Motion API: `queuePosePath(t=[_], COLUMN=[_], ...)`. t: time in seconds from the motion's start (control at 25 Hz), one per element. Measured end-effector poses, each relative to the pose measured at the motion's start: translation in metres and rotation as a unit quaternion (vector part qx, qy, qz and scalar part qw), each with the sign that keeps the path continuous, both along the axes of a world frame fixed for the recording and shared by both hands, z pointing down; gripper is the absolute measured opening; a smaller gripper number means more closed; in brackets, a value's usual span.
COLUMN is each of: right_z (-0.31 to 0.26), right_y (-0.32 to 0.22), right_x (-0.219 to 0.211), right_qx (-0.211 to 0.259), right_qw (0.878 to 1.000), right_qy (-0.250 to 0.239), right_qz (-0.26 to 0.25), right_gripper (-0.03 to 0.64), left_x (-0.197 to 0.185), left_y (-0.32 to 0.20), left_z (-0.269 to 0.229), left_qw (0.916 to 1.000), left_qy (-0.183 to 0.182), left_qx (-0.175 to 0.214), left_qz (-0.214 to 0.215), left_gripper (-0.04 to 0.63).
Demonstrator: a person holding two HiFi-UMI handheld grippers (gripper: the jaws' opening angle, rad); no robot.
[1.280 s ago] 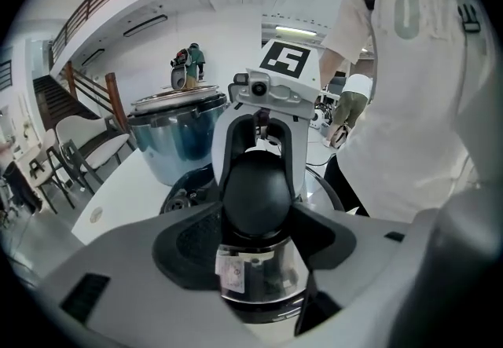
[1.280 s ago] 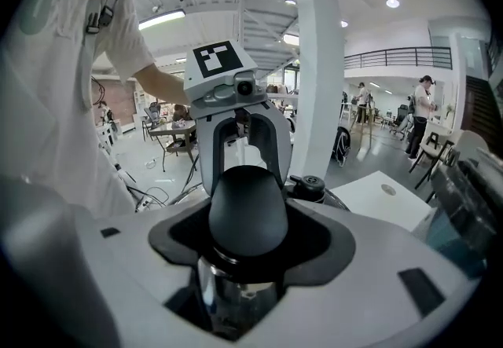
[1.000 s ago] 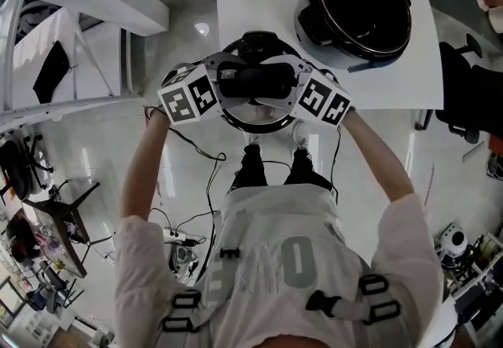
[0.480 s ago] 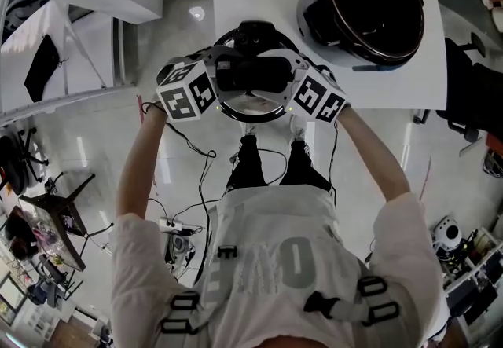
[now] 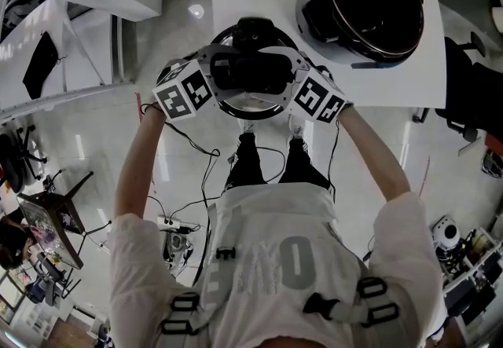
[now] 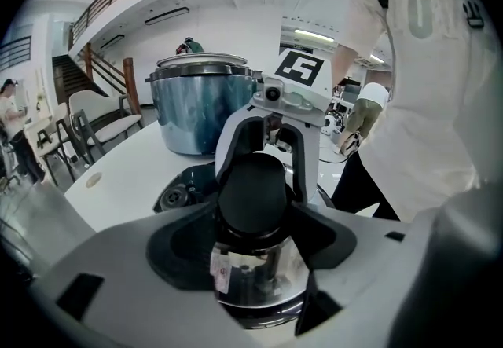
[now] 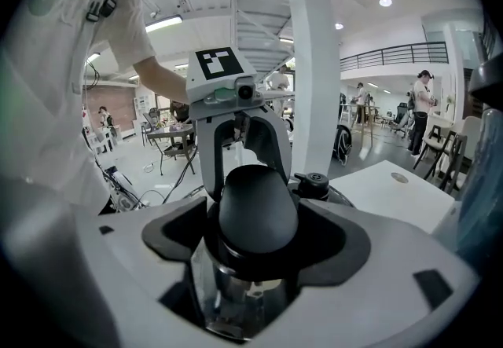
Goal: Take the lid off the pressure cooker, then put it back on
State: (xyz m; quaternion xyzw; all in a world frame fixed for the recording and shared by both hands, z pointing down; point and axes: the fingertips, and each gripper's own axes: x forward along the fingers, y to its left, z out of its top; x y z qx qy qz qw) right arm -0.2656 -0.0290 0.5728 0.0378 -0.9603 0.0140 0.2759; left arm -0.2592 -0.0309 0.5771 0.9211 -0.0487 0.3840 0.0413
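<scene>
Half done, I judge: left gripper (image 6: pixel 255 221) clamps the lid handle (image 5: pixel 250 71), right gripper's (image 7: pixel 255 221) jaws have just been opening around it; next re-grip, reseat lid (image 5: pixel 250 113) on cooker (image 5: pixel 369 1) at 2 o'clock.

Shirt (image 5: pixel 275 260): large grey print, one "O" legible, neighbouring letters too faint to read.
Left marker cube (image 5: pixel 185 93), right marker cube (image 5: pixel 318 99): black-and-white square code patterns, no lettering.
Lid (image 6: pixel 263 291): small sticker (image 6: pixel 222 272), red mark, print too small to read.

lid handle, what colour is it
The lid handle is black; right gripper view shows it best.
</scene>
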Motion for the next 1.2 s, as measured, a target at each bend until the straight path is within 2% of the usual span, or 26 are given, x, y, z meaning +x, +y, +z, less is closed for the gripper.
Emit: queuePosePath(t=[0.16,0.28,0.36,0.44,0.52,0.64,0.76,0.88,0.92,0.96,1.04,1.2], right_z=[-0.005,-0.023,-0.041,-0.062,-0.085,-0.124,-0.159,-0.181,-0.183,-0.185,-0.190,-0.195], right_y=[0.003,0.000,-0.003,-0.008,-0.014,-0.025,-0.031,-0.031,-0.027,-0.023,-0.016,-0.007], right_x=[0.005,0.010,0.012,0.016,0.021,0.030,0.038,0.047,0.049,0.052,0.057,0.069], right_qx=[-0.005,-0.009,-0.003,0.008,0.015,0.028,0.049,0.087,0.093,0.094,0.090,0.097], right_qw=[1.000,0.999,0.997,0.992,0.982,0.957,0.932,0.911,0.909,0.908,0.904,0.893], right_qy=[-0.001,-0.014,-0.031,-0.057,-0.091,-0.147,-0.194,-0.206,-0.202,-0.199,-0.202,-0.216], right_qz=[0.005,0.031,0.064,0.110,0.167,0.249,0.304,0.345,0.353,0.357,0.365,0.384], right_gripper=[0.383,0.385,0.383,0.381,0.334,0.229,0.124,0.009,0.008,0.008,0.008,0.008], left_x=[-0.001,-0.005,-0.008,-0.011,-0.016,-0.027,-0.038,-0.053,-0.057,-0.059,-0.062,-0.071], left_y=[-0.002,-0.008,-0.015,-0.021,-0.027,-0.028,-0.021,-0.008,-0.002,0.004,0.013,0.022], left_z=[-0.014,-0.042,-0.068,-0.099,-0.131,-0.177,-0.214,-0.236,-0.240,-0.242,-0.244,-0.245], left_qw=[0.9997,0.9970,0.9901,0.9754,0.9499,0.8948,0.8398,0.7874,0.7734,0.7627,0.7489,0.7348], left_qy=[0.016,0.054,0.095,0.140,0.186,0.249,0.270,0.281,0.282,0.280,0.274,0.274], left_qx=[0.003,0.027,0.056,0.096,0.143,0.207,0.270,0.313,0.321,0.329,0.343,0.357], left_qz=[-0.019,-0.049,-0.087,-0.140,-0.206,-0.307,-0.386,-0.450,-0.468,-0.481,-0.496,-0.508], left_gripper=[0.278,0.307,0.308,0.282,0.180,0.088,0.025,0.017,0.017,0.017,0.017,0.017])
